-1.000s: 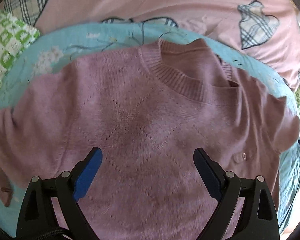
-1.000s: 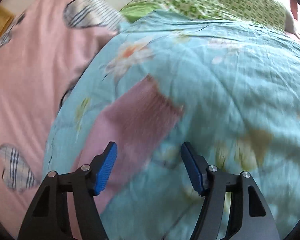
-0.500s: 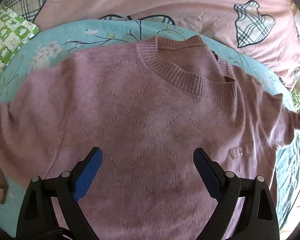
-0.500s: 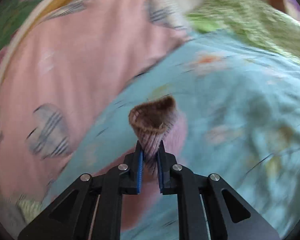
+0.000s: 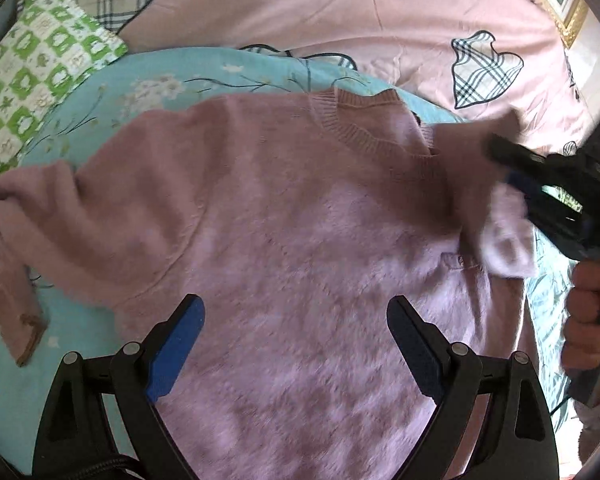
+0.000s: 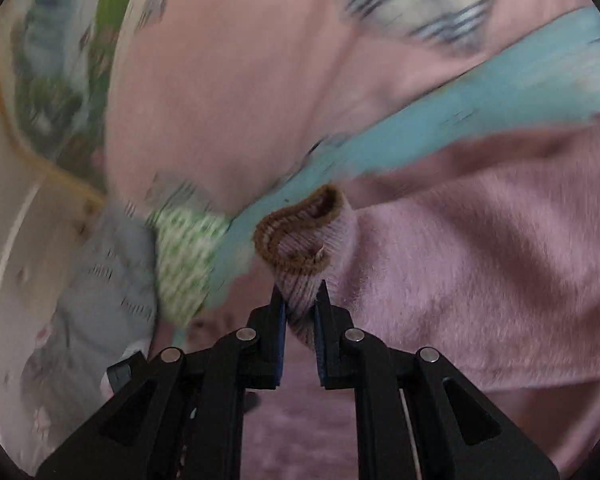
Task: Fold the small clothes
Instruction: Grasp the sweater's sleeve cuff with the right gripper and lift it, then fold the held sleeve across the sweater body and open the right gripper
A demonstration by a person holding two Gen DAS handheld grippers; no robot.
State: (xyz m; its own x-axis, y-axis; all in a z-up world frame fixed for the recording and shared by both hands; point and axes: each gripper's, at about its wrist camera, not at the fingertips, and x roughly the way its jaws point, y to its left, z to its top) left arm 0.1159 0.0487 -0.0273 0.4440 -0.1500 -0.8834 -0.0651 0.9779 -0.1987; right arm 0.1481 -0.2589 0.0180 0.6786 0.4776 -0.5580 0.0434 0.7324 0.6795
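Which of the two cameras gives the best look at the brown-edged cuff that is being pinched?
The right wrist view: the cuff fills the centre, its brown rim open, with the right gripper shut on the sleeve just below it. The left wrist view shows that cuff only as a blur at the right edge, beside the sweater.

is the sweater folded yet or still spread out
Mostly spread: the sweater lies flat, front up, on the blue quilt. Only one sleeve is lifted, pinched in the right gripper.

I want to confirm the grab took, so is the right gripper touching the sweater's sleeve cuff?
Touching. The right wrist view shows the right gripper shut on the sleeve cuff, both pads pressing the ribbed knit.
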